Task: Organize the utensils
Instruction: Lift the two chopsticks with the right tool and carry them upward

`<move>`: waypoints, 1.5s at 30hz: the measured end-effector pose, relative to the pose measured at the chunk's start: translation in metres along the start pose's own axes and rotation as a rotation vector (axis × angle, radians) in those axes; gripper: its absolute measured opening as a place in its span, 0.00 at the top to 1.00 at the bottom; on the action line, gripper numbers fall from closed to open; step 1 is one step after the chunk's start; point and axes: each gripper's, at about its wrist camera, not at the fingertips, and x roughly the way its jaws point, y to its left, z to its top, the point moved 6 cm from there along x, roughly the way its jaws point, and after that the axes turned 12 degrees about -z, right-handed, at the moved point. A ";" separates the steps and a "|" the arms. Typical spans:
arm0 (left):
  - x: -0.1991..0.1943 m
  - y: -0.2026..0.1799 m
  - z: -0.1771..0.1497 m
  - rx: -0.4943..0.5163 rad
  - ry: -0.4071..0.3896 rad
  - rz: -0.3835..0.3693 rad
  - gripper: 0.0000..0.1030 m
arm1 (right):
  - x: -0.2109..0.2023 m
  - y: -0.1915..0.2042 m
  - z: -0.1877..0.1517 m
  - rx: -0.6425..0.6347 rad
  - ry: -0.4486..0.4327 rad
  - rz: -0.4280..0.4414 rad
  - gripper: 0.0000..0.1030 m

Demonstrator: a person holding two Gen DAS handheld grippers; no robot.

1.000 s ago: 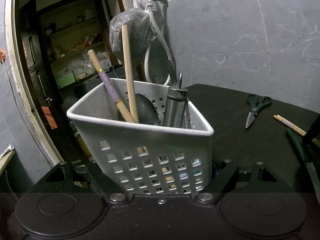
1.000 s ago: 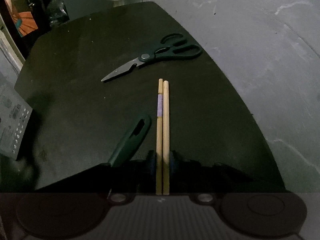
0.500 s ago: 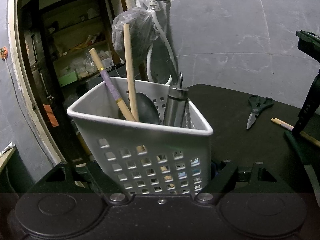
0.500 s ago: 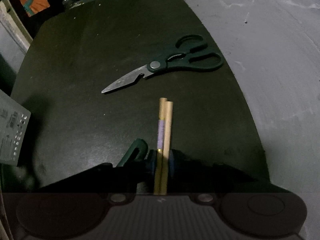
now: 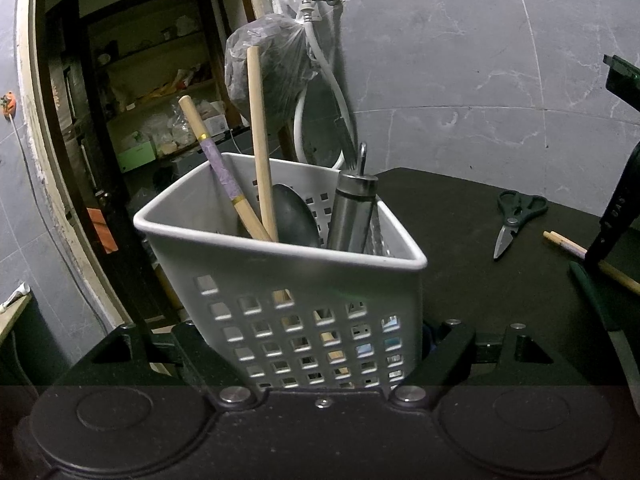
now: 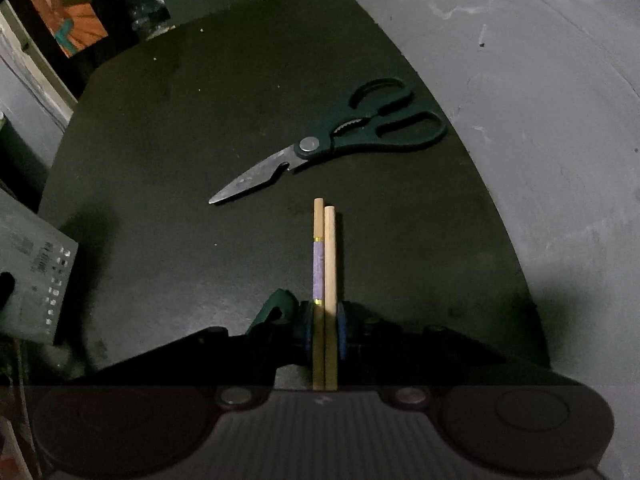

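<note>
My left gripper (image 5: 320, 332) is shut on the white perforated basket (image 5: 280, 280), one finger against each side. Inside stand two wooden chopsticks (image 5: 260, 140), a dark ladle (image 5: 292, 216) and a steel cylinder (image 5: 352, 212). My right gripper (image 6: 325, 320) points steeply down at the black table (image 6: 180, 120) and is shut on a pair of chopsticks (image 6: 325, 256), one with a purple band. Whether their tips still touch the table I cannot tell. Green-handled scissors (image 6: 344, 140) lie just beyond them. In the left wrist view the right gripper (image 5: 616, 208) stands at the far right edge.
A green-handled knife (image 6: 276, 308) lies just left of the right gripper's fingers. The basket's corner (image 6: 36, 272) shows at the left of the right wrist view. A grey floor surrounds the table. Behind the basket are a tap with a white hose (image 5: 316, 52) and a doorway with shelves.
The right gripper's jaws closed onto the chopstick pair, and it moved along them toward the scissors. It came into the left wrist view at the right edge. The basket and left gripper stayed put.
</note>
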 end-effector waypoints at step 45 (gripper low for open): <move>0.002 0.000 -0.001 0.001 -0.002 0.005 0.20 | -0.104 -0.011 -0.008 0.129 -0.515 0.080 0.87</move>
